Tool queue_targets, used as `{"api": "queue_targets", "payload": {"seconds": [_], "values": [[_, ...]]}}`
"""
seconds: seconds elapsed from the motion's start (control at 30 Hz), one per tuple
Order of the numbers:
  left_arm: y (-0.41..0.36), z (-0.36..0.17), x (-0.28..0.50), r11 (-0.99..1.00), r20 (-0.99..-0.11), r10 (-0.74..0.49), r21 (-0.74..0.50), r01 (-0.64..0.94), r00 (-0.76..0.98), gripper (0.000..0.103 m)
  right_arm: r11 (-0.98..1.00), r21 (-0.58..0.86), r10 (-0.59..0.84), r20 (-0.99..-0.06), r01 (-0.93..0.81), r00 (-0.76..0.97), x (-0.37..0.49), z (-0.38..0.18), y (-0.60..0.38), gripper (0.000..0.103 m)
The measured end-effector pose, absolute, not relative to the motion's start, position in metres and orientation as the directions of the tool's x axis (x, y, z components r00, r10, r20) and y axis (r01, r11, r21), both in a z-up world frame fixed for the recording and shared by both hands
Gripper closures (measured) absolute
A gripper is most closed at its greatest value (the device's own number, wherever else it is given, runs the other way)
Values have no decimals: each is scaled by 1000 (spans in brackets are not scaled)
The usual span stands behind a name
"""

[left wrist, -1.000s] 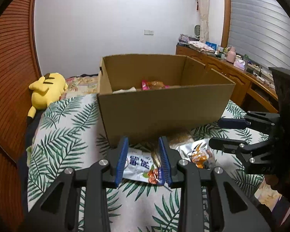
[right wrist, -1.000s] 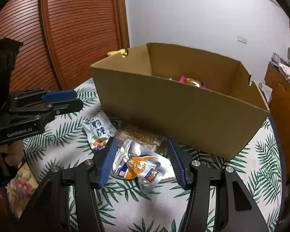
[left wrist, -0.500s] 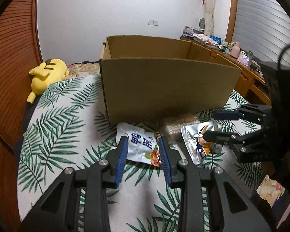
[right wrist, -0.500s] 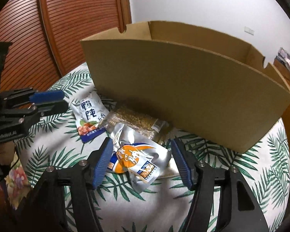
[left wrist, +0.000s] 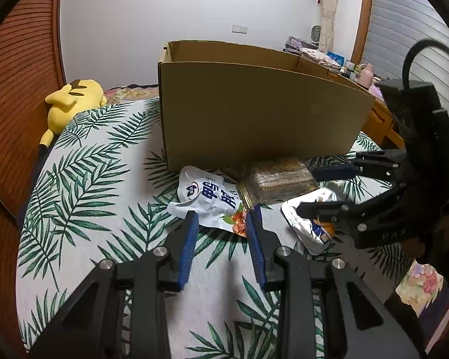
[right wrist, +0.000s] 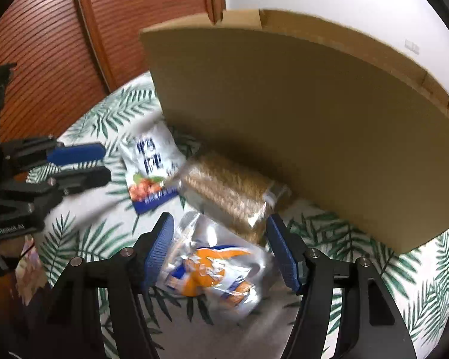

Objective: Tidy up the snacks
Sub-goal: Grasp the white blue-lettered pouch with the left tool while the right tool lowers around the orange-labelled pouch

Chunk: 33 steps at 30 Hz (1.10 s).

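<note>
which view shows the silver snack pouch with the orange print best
The right wrist view: the silver pouch lies nearly whole between the open right gripper, though blurred. In the left wrist view, the right gripper hides much of it.

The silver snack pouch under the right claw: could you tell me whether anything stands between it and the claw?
Nothing visible does: the right claw stands open around the silver snack pouch; the clear cracker pack lies just beyond.

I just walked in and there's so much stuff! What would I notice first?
The big cardboard box standing on the leafy bedspread. Three snack packs lie in front of it: white, brown and silver. A yellow plush lies far left, by the wooden wall.
</note>
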<state>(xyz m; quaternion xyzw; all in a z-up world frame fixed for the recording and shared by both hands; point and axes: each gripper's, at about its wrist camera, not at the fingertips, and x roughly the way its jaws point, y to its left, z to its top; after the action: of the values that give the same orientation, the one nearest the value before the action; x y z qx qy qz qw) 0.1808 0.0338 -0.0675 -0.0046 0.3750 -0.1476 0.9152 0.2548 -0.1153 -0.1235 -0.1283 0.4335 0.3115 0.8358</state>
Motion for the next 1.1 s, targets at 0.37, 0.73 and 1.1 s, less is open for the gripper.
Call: {"api": "queue_targets", "payload": {"seconds": [0.37, 0.73, 1.1], "values": [[36, -69, 174, 955, -688, -282, -134, 265, 668, 71, 729, 65, 427, -821, -682, 378, 218, -126, -125, 35], [37, -66, 170, 957, -684, -279, -143, 251, 674, 71, 733, -47, 347, -832, -679, 432, 212, -136, -113, 34], [38, -72, 193, 961, -693, -276, -205, 185, 666, 70, 777, -23, 370, -792, -629, 486, 211, -136, -128, 38]]}}
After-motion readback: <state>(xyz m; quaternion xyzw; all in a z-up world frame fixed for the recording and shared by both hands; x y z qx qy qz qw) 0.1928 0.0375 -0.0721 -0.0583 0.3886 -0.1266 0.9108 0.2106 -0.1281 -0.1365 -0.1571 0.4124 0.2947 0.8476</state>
